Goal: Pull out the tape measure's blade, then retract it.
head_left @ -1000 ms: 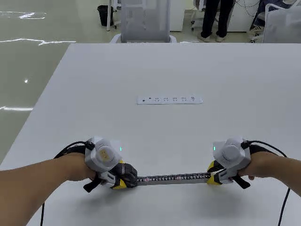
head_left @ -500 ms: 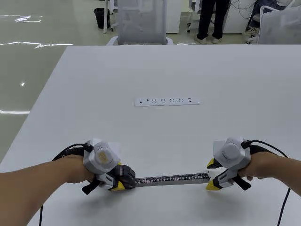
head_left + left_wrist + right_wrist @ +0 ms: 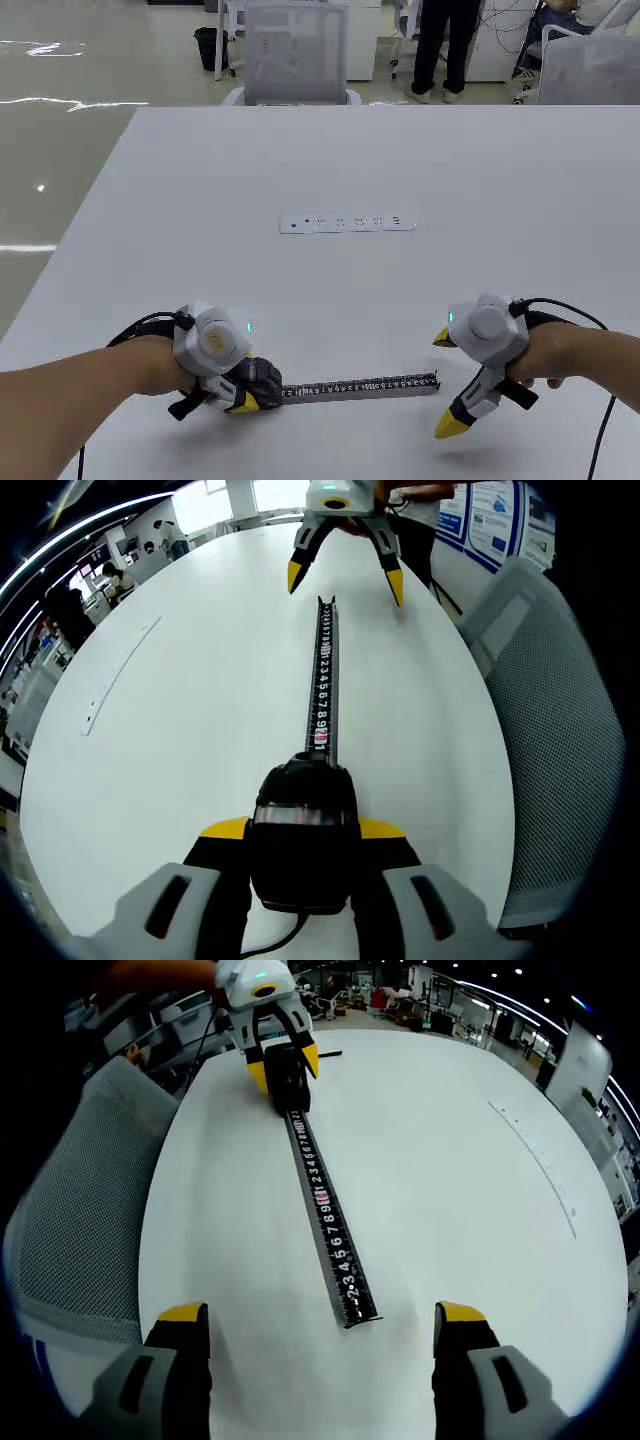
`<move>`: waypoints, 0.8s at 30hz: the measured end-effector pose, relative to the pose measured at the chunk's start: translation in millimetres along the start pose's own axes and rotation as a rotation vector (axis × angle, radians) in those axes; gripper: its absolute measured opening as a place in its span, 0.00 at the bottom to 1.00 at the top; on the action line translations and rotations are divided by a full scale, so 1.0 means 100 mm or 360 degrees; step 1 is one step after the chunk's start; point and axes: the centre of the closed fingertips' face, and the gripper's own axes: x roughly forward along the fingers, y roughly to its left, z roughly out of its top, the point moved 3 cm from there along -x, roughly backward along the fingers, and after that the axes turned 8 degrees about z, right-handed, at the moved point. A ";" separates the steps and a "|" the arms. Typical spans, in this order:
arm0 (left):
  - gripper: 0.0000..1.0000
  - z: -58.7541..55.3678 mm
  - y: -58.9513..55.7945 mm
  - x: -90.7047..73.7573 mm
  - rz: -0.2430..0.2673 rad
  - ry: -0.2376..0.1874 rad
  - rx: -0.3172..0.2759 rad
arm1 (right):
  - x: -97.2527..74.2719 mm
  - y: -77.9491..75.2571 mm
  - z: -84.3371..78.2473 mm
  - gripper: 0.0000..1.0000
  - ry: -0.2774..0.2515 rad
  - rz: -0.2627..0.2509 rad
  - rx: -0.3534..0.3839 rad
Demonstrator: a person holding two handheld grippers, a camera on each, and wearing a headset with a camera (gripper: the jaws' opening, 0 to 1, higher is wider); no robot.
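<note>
Low in the left of the head view, the left gripper (image 3: 243,397) is clamped on the tape measure (image 3: 262,381), its yellow-tipped jaws pressing the black case from both sides. The left gripper view has the case square between those jaws at the bottom centre of the frame. From the case the blade (image 3: 360,387) runs out to the right along the lower part of the head view, lying flat on the white table (image 3: 420,160) with its printed numbers facing up. Its hooked end stops at lower centre-right, between the jaws of the right gripper (image 3: 446,382). That gripper stands wide and holds nothing: one yellow tip sits above the blade's end in the frame and the other below it, both apart from the blade. The right gripper view agrees, with the two jaws at the bottom left and bottom right and the end hook on bare table between them, a little right of centre, touching neither. In the left gripper view the blade climbs straight up the middle to the right gripper at top centre. Further up the head view, at mid-frame, a white power strip (image 3: 347,222) lies flat, well apart from the tape measure. Beyond the table's far edge, at top centre, stands a grey chair (image 3: 295,45), and to its right are the legs of a person (image 3: 440,40).
</note>
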 end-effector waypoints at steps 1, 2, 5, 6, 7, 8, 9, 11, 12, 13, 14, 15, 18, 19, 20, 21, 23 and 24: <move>0.34 0.00 0.00 0.00 -0.0002 0.0000 -0.0011 | 0.01 0.01 0.00 0.98 0.0010 0.0003 -0.0005; 0.34 0.00 0.01 0.00 -0.0007 -0.0003 -0.0018 | 0.01 0.01 0.00 1.00 0.0020 0.0002 -0.0003; 0.35 -0.02 0.00 0.00 -0.0017 0.0013 0.0000 | -0.04 -0.02 0.04 1.00 0.0011 -0.0025 -0.0001; 0.35 -0.04 -0.01 -0.01 -0.0013 0.0035 0.0003 | -0.05 -0.03 0.04 1.00 0.0010 -0.0031 0.0007; 0.36 -0.05 -0.01 -0.01 -0.0013 0.0045 0.0007 | -0.07 -0.04 0.04 1.00 0.0014 -0.0038 -0.0001; 0.37 -0.06 -0.02 -0.02 -0.0018 0.0042 0.0000 | -0.07 -0.05 0.04 1.00 0.0020 -0.0040 -0.0005; 0.40 -0.07 -0.02 -0.02 -0.0023 0.0043 -0.0014 | -0.08 -0.05 0.03 1.00 0.0023 -0.0039 -0.0004; 0.49 -0.07 -0.01 -0.04 -0.0011 0.0028 -0.0040 | -0.09 -0.06 0.02 1.00 0.0029 -0.0039 -0.0002; 0.51 -0.07 0.00 -0.06 0.0006 0.0020 -0.0047 | -0.10 -0.06 0.02 1.00 0.0027 -0.0038 0.0006; 0.53 -0.06 0.02 -0.08 0.0025 0.0008 -0.0065 | -0.11 -0.06 0.01 1.00 0.0025 -0.0041 0.0012; 0.54 -0.06 0.03 -0.10 0.0034 0.0000 -0.0077 | -0.11 -0.06 0.01 1.00 0.0022 -0.0044 0.0014; 0.56 -0.06 0.05 -0.12 0.0059 -0.0001 -0.0081 | -0.11 -0.06 0.01 1.00 0.0018 -0.0050 0.0022; 0.64 -0.05 0.09 -0.18 0.0116 -0.0030 -0.0133 | -0.12 -0.06 0.02 1.00 0.0005 -0.0063 0.0030; 0.70 -0.03 0.09 -0.19 0.0126 -0.0065 -0.0169 | -0.13 -0.05 0.02 1.00 0.0002 -0.0079 0.0031; 0.74 0.01 0.09 -0.22 0.0139 -0.0123 -0.0196 | -0.14 -0.09 0.03 1.00 0.0000 -0.0120 -0.0004; 0.77 0.02 0.10 -0.24 0.0150 -0.0148 -0.0210 | -0.16 -0.12 0.03 1.00 -0.0001 -0.0147 -0.0022; 0.89 0.03 0.11 -0.26 0.0180 -0.0173 -0.0241 | -0.18 -0.12 0.06 1.00 -0.0023 -0.0169 -0.0019; 0.95 0.04 0.12 -0.27 0.0195 -0.0187 -0.0264 | -0.19 -0.14 0.06 1.00 -0.0031 -0.0177 -0.0014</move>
